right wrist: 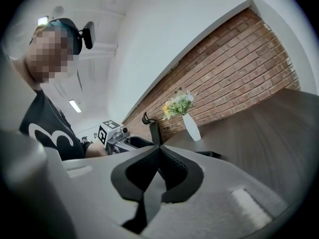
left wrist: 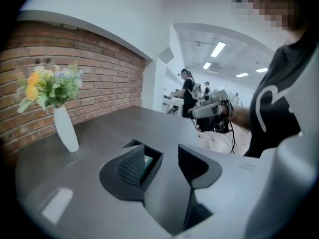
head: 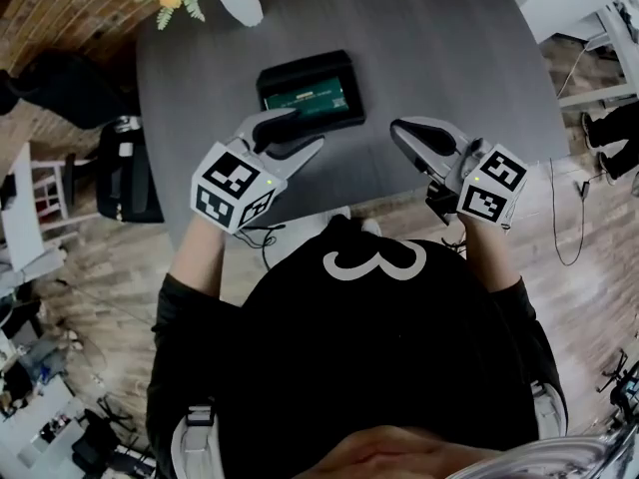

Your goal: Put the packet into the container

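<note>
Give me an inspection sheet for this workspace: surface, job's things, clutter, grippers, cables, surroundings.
Surface: dark grey table, rounded edge.
Job's things: green packet lies inside the black container.
Clutter: white vase with flowers at the table's far edge.
Grippers: left gripper jaws apart, empty, just short of the container; right gripper jaws together, empty.
Cables: thin cable on the floor at right.
Surroundings: brick wall, wood floor, black chair at left.
</note>
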`<action>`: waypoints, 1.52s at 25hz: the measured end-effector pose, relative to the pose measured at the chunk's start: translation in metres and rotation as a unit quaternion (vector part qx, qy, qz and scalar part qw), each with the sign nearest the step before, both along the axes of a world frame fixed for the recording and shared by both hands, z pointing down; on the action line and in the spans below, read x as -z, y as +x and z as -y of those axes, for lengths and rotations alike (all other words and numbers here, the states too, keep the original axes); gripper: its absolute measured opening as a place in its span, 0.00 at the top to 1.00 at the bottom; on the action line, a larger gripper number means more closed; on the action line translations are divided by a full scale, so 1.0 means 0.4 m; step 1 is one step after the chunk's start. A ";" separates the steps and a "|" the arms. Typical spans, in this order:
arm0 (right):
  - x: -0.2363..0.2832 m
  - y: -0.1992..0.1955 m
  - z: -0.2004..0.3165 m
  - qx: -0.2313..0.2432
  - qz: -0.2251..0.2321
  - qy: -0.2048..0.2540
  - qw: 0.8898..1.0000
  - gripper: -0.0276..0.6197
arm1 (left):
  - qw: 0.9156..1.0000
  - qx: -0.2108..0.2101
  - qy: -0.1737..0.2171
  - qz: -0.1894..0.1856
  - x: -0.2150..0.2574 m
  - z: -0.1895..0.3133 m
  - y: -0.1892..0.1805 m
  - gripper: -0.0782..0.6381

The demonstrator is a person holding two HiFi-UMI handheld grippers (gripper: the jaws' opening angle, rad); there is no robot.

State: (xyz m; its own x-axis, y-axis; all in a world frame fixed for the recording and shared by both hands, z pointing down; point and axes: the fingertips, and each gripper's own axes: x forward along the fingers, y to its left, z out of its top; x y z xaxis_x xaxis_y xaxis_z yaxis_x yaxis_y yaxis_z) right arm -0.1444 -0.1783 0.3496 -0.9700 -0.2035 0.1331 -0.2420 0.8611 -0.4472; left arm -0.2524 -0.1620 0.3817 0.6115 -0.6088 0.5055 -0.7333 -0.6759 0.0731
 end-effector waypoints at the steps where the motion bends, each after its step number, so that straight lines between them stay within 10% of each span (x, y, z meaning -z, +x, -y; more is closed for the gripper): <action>1: 0.007 -0.001 -0.005 0.008 0.001 0.002 1.000 0.95 | 0.999 0.028 0.000 -0.019 0.017 -0.010 0.007 0.57; 14: 0.051 0.027 -0.091 0.054 0.011 0.039 0.998 0.96 | 0.963 0.180 0.021 -0.200 0.125 -0.104 0.126 0.87; 38: 0.037 0.068 -0.109 0.059 0.011 0.056 0.997 0.96 | 0.968 0.164 0.034 -0.184 0.113 -0.112 0.209 0.87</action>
